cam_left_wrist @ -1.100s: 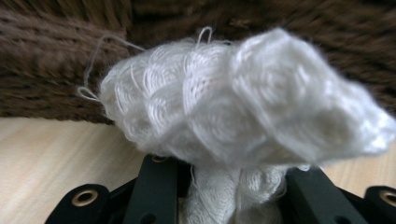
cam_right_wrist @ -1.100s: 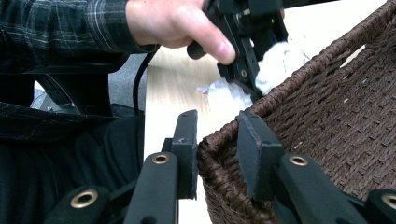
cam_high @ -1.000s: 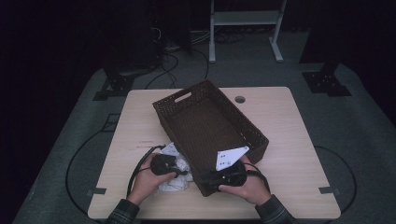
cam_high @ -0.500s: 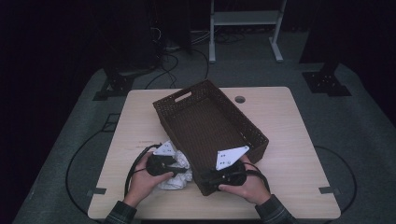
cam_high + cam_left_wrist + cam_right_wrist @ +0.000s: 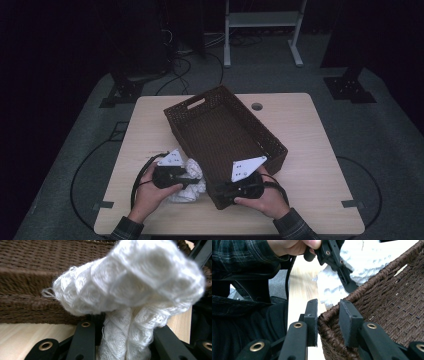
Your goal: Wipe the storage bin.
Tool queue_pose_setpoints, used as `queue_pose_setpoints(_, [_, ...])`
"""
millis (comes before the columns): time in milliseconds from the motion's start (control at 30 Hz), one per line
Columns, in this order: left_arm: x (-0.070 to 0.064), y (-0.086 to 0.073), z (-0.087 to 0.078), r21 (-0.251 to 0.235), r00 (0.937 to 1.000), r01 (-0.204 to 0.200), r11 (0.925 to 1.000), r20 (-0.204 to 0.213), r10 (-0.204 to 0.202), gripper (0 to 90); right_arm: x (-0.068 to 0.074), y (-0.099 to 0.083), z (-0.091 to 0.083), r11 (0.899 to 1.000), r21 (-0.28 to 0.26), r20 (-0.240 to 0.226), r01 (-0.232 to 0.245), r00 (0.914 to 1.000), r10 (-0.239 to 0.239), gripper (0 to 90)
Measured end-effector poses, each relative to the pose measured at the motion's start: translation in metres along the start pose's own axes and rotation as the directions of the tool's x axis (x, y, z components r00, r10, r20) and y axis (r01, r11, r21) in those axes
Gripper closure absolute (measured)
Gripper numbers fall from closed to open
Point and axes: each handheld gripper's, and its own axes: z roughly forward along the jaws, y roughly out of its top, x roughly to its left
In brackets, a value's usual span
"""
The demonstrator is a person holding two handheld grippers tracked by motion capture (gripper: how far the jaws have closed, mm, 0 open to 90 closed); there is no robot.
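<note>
A dark brown wicker basket [image 5: 226, 131] stands slantwise in the middle of the light wooden table [image 5: 310, 150]. A crumpled white knitted cloth [image 5: 194, 171] lies against the basket's near left wall. My left gripper [image 5: 191, 181] is shut on it; in the left gripper view the cloth [image 5: 130, 285] bulges out above the jaws [image 5: 122, 327], with the basket wall [image 5: 37, 290] just behind. My right gripper [image 5: 221, 191] is at the basket's near corner. There one jaw stands outside and one inside the woven rim [image 5: 327, 320], clamped on it [image 5: 327, 308].
The person's hand holds the left gripper [image 5: 337, 262] with the cloth [image 5: 364, 262] beyond the basket wall [image 5: 392, 297]. The basket has a handle slot [image 5: 195, 104] at its far end. A round cable hole [image 5: 257, 106] sits near the table's far edge. Cables trail on the floor.
The left gripper has shifted slightly left and up with the cloth, which now bunches higher against the basket wall. The right gripper stays on the basket's corner.
</note>
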Motion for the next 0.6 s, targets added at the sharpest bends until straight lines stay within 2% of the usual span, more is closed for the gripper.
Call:
queue_pose_setpoints(133, [0.0,-0.003,0.006,0.014,0.9999,0.005,0.9999,0.011,-0.005,68.9,0.0,0.0,0.0,1.0,-0.001,0.001,0.0,1.0,0.0,68.5])
queue_pose_setpoints(200, [0.0,-0.004,0.009,0.031,0.9999,0.001,0.9995,0.014,-0.001,68.9,0.0,0.0,0.0,1.0,-0.001,-0.001,-0.002,1.0,0.002,68.5])
queue_pose_setpoints(233, [-0.002,-0.005,0.016,0.055,0.9998,-0.012,0.9984,0.016,0.011,68.9,0.0,0.0,0.0,1.0,-0.001,-0.002,-0.002,1.0,0.002,68.6])
queue_pose_setpoints(300, [-0.003,-0.006,0.02,0.071,0.9997,-0.009,0.9974,0.024,0.008,68.8,0.0,0.0,0.0,1.0,-0.002,0.0,-0.003,1.0,0.003,68.6])
queue_pose_setpoints(500, [-0.002,-0.009,0.026,0.088,0.9996,-0.005,0.9961,0.03,0.003,68.8,-0.001,-0.001,0.0,1.0,-0.003,0.001,-0.004,1.0,0.004,68.6])
queue_pose_setpoints(533, [-0.003,-0.012,0.032,0.114,0.9996,-0.011,0.9935,0.026,0.008,68.8,-0.001,-0.001,0.0,1.0,-0.003,0.001,-0.004,1.0,0.004,68.6])
queue_pose_setpoints(567, [-0.003,-0.012,0.032,0.114,0.9996,-0.011,0.9935,0.026,0.008,68.8,-0.001,-0.001,0.0,1.0,-0.003,0.001,-0.004,1.0,0.004,68.6])
queue_pose_setpoints(600, [-0.003,-0.014,0.038,0.141,0.9994,-0.021,0.9898,0.031,0.016,68.7,-0.001,-0.001,0.0,1.0,-0.003,0.0,-0.005,1.0,0.005,68.6])
